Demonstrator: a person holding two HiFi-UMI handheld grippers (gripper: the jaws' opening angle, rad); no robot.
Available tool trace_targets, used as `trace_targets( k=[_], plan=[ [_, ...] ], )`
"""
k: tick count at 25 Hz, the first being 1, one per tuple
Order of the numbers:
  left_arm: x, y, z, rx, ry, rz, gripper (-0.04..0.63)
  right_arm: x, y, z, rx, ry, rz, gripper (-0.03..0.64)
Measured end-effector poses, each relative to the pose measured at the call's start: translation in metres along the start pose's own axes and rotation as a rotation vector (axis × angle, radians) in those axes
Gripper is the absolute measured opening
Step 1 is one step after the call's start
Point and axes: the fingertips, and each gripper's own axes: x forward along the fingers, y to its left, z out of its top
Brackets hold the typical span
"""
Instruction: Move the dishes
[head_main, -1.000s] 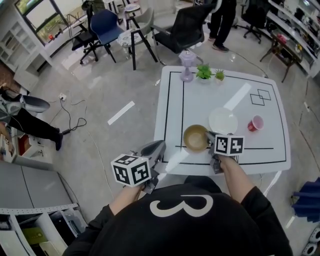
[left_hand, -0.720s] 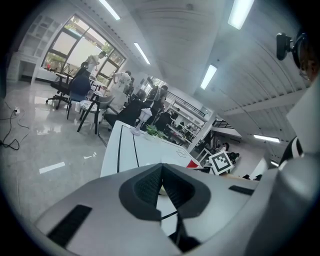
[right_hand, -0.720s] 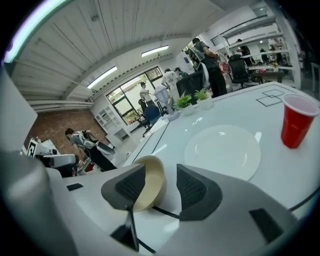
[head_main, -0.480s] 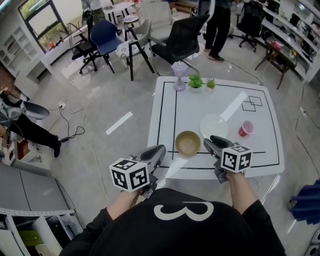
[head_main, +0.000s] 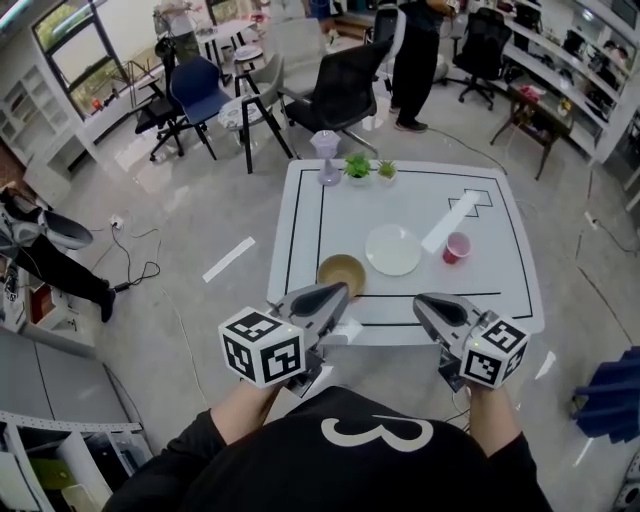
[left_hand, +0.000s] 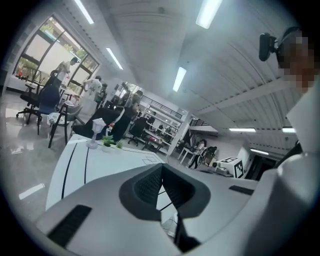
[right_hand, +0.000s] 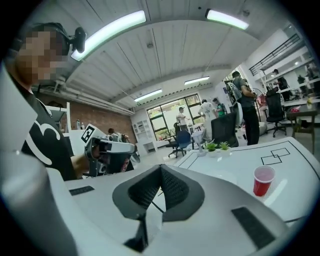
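A tan bowl (head_main: 341, 273) sits near the white table's (head_main: 500, 290) front edge, left of centre. Just right of and behind it lies a white plate (head_main: 393, 249). A red cup (head_main: 456, 247) stands right of the plate and also shows in the right gripper view (right_hand: 263, 180). My left gripper (head_main: 335, 292) is held off the table's front edge, below the bowl, jaws shut and empty (left_hand: 161, 172). My right gripper (head_main: 425, 303) hovers at the front edge, right of the bowl, also shut on nothing (right_hand: 160, 172). Neither touches a dish.
A small lilac lamp (head_main: 327, 158) and two little potted plants (head_main: 357, 166) stand at the table's far left corner. Office chairs (head_main: 350, 80) and standing people (head_main: 410, 60) are beyond the table. A person sits on the floor at left (head_main: 50, 250).
Both grippers have drawn back from the table toward my body. The right gripper, earlier beside the bowl, is now apart from it at the front edge. The bowl stays on the table.
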Motion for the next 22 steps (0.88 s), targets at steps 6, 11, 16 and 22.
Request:
trace_targets(
  k=[6,11,16,22],
  plan=[
    [-0.015,-0.066,-0.004,0.065,-0.029,-0.093,0.002,-0.053,0.049,0.026,-0.057,-0.147,0.051,0.009],
    [-0.023,-0.094,-0.011,0.091,-0.051,-0.114,0.002,-0.076,0.06,0.027,-0.058,-0.202,0.047,0.009],
    [-0.027,-0.113,-0.019,0.105,-0.059,-0.118,0.002,-0.093,0.066,0.023,-0.086,-0.197,0.029,0.009],
    [-0.032,-0.129,-0.024,0.117,-0.073,-0.106,0.002,-0.112,0.077,0.027,-0.122,-0.208,0.025,0.009]
  ],
)
